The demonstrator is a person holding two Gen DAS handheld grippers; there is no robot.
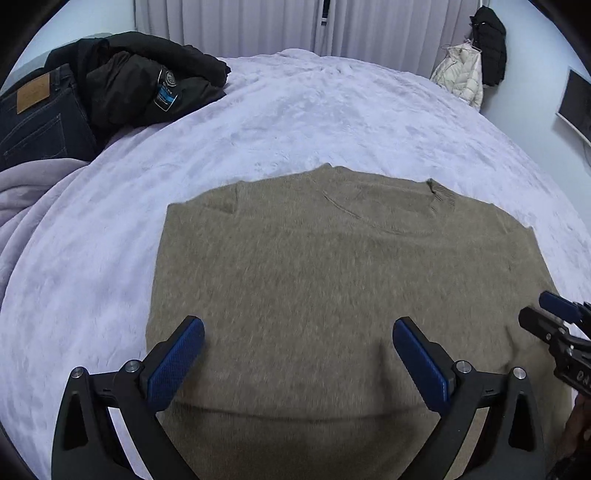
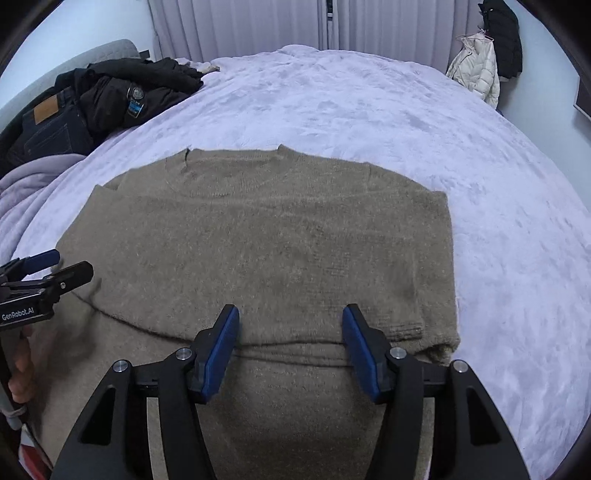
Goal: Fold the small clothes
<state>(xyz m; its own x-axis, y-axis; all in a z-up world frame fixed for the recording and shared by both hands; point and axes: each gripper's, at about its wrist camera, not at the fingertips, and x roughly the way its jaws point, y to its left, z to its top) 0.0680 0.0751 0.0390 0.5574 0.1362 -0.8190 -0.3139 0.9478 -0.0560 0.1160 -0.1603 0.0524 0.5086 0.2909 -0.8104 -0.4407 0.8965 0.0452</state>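
A beige knitted sweater (image 1: 332, 280) lies flat on the lilac bed cover (image 1: 295, 110), collar at the far side, sleeves folded in over the body. It also shows in the right wrist view (image 2: 258, 251). My left gripper (image 1: 298, 332) is open and empty, hovering over the sweater's near part, close to a fold edge. My right gripper (image 2: 291, 321) is open and empty over the sweater's near right part. The right gripper shows at the right edge of the left wrist view (image 1: 554, 317); the left gripper shows at the left edge of the right wrist view (image 2: 48, 269).
A pile of black clothes (image 1: 140, 77) and dark jeans (image 1: 40, 114) lies at the bed's far left. A lilac blanket (image 1: 26, 192) bunches at the left edge. Jackets (image 1: 476, 62) hang at the far right wall. Curtains (image 1: 240, 26) stand behind the bed.
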